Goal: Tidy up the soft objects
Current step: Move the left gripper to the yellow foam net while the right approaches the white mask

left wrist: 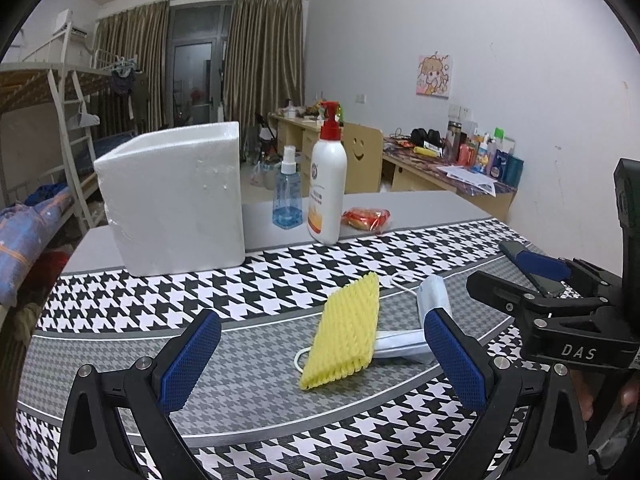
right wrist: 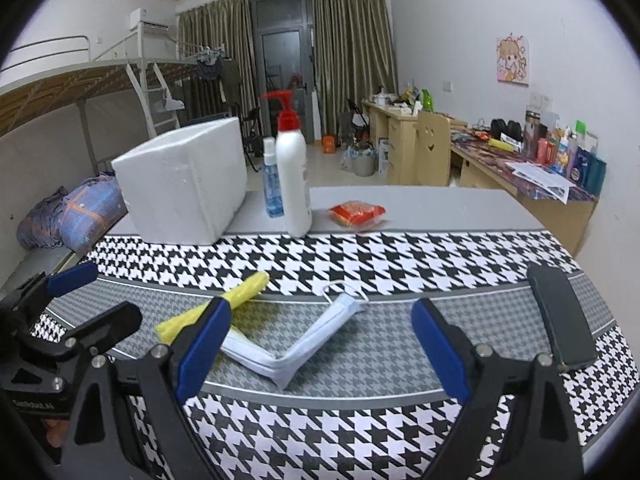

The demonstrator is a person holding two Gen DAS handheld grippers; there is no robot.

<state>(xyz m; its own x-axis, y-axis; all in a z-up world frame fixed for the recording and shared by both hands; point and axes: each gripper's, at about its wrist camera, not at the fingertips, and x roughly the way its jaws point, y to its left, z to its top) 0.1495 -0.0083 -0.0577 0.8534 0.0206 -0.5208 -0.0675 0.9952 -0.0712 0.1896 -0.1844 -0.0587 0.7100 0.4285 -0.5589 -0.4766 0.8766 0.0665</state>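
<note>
The yellow foam net (left wrist: 344, 332) lies on the houndstooth surface (left wrist: 280, 452), partly covering the folded face mask (right wrist: 296, 340). Its long axis runs near-left to far-right, straight ahead between the spread, empty left tongs (left wrist: 320, 360). The right tongs (right wrist: 320, 348), also open and empty, face the mask; the net sits to their left. The left hand seems nearer the net.

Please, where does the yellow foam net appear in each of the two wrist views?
Left wrist view: the yellow foam net lies in the lower centre, between the open left gripper fingers, partly over the face mask.
Right wrist view: the net is at lower left, partly behind the right gripper left finger.
Shared landmark: the white foam box.
</note>
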